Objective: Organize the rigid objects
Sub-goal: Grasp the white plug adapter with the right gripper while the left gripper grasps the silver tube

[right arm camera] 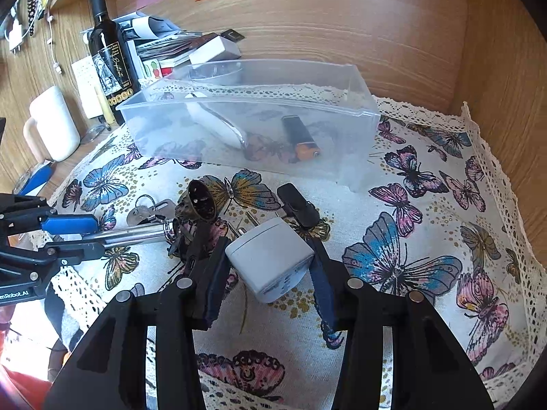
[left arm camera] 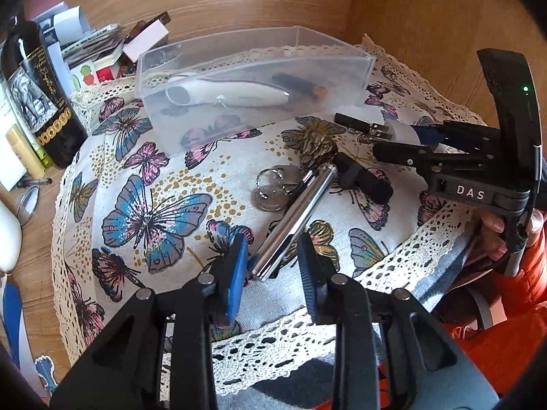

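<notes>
Your right gripper is clamping the grey charger between its fingers. Your left gripper is hanging open, the chrome tube lying between its fingers.

Left gripper held low at 6 o'clock in its own wrist view, jaws parted, blue-padded fingers set either side of a gap. Right gripper likewise at 6 o'clock in the right wrist view, dark fingers pressed against both sides of a grey block. Seen from the left wrist, right gripper reaching in from 3 o'clock, a hand wrapped around its handle. Seen from the right wrist, left gripper entering from 9 o'clock.
</notes>
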`<act>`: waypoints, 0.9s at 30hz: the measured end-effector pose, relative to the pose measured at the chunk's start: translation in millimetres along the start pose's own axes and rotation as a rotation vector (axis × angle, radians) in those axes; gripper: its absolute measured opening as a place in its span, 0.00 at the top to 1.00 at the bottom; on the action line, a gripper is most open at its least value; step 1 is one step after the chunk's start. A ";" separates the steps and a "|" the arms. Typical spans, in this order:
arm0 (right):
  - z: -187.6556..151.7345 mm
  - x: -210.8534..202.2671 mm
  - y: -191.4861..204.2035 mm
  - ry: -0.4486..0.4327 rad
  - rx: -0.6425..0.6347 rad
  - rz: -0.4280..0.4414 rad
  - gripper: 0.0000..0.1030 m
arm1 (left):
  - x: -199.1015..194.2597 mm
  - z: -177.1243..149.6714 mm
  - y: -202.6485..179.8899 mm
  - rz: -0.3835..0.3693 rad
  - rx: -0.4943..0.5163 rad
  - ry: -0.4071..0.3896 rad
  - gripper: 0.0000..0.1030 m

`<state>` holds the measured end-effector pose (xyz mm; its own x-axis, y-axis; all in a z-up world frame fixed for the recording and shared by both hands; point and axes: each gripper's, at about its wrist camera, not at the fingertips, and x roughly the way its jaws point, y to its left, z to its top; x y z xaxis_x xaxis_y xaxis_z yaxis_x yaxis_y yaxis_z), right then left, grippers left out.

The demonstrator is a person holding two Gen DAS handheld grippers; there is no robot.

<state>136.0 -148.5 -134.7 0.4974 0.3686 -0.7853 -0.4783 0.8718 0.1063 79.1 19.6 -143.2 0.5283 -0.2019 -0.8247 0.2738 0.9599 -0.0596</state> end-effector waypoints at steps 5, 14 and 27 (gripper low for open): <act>0.6 -9.0 -3.0 -0.022 0.010 0.004 0.59 | 5.8 14.7 -9.9 -0.059 0.033 0.006 0.71; -1.1 -18.6 -5.4 -0.045 0.018 0.014 0.59 | 35.3 23.5 -12.1 -0.066 0.060 0.062 0.71; 4.1 -21.7 -5.4 -0.082 0.034 0.022 0.59 | 15.2 15.2 -9.9 -0.024 0.007 -0.015 0.86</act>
<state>130.8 -159.9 -115.7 0.5451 0.4115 -0.7305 -0.4653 0.8732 0.1447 96.6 4.1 -146.5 0.5334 -0.2277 -0.8146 0.2923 0.9534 -0.0751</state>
